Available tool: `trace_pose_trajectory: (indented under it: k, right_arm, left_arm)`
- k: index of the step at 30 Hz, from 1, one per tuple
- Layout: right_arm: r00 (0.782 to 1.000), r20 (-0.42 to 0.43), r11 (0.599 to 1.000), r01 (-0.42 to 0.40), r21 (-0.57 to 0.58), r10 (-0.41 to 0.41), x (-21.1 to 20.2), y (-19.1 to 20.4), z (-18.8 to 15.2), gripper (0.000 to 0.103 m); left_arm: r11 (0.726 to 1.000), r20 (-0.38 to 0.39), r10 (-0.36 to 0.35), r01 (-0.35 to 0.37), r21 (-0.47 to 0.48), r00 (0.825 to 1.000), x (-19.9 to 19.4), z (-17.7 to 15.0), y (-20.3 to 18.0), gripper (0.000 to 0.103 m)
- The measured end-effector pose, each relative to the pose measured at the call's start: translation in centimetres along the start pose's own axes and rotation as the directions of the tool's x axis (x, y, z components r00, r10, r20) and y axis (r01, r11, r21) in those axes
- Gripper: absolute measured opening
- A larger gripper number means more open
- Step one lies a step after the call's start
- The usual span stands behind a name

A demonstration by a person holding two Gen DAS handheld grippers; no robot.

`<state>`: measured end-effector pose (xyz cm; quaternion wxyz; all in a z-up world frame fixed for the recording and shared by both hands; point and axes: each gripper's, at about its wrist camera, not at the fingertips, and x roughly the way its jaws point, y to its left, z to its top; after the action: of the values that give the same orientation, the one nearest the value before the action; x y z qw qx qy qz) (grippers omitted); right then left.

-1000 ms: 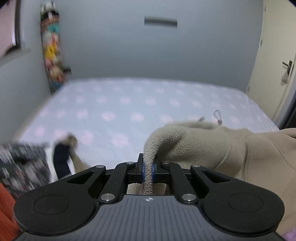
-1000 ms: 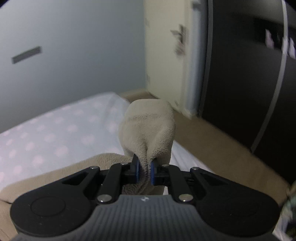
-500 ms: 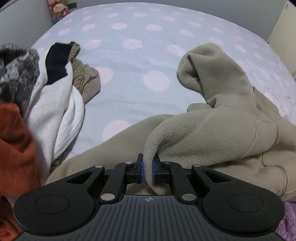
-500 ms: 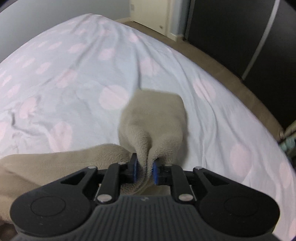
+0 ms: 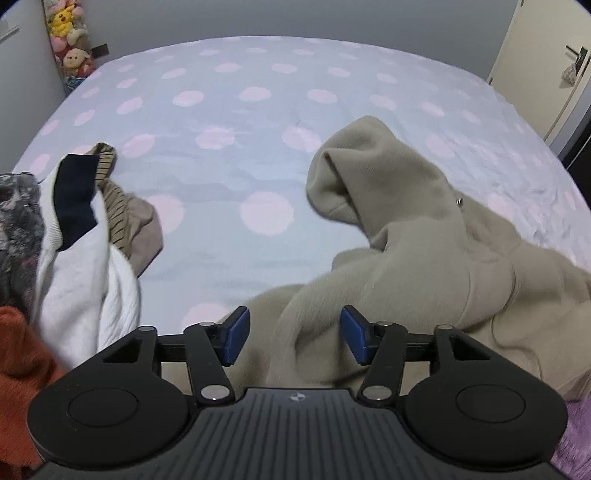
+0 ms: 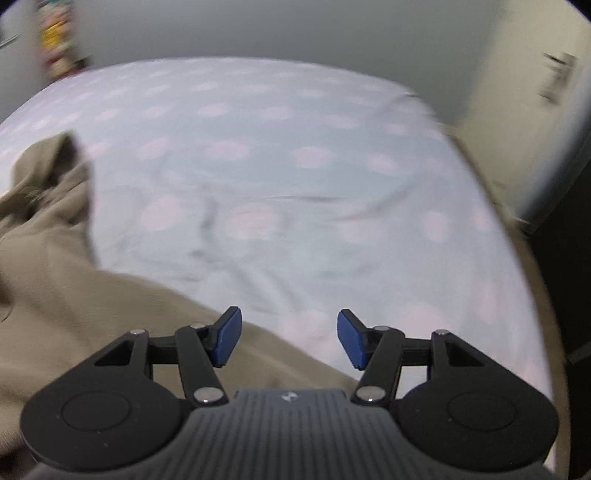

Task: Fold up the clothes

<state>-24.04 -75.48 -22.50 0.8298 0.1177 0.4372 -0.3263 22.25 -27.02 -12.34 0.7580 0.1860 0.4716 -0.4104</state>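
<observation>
Both grippers, left gripper [image 5: 294,334] and right gripper [image 6: 289,339], hover wide open, empty, over the beige hoodie [image 5: 413,236] at the bed's [image 5: 258,122] near edge; only the left view shows the clothes pile [image 5: 70,236].

1. A bed [image 5: 258,122] fills most of both views, covered in a pale blue sheet with pink dots
2. Creases run across the sheet near its middle in the right wrist view
3. Stuffed toys [image 5: 70,40] hang in a column on the grey wall [image 5: 295,18] beyond the bed's far left corner
4. A cream door [image 5: 546,62] stands at the far right, with something hanging from its handle [image 5: 574,62]
5. A dark wardrobe front [image 6: 569,258] shows at the right edge of the right wrist view, blurred
</observation>
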Motion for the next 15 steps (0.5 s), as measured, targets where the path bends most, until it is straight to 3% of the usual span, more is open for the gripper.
trace_pose_trajectory:
  k: [7,15]
  right_arm:
    - [0.982,-0.084,0.986,-0.167,0.016,0.168,7.8,3.3,2.4,0.061]
    - [0.928,-0.092,0.926,-0.346,0.153,0.362,12.5,6.4,7.8,0.064]
  left_arm:
    - [0.993,-0.035,-0.081,0.078,-0.093,0.996,3.5,0.7,0.9,0.057]
    - [0.980,0.009,-0.151,0.151,-0.130,0.988,4.8,5.3,0.4,0.057]
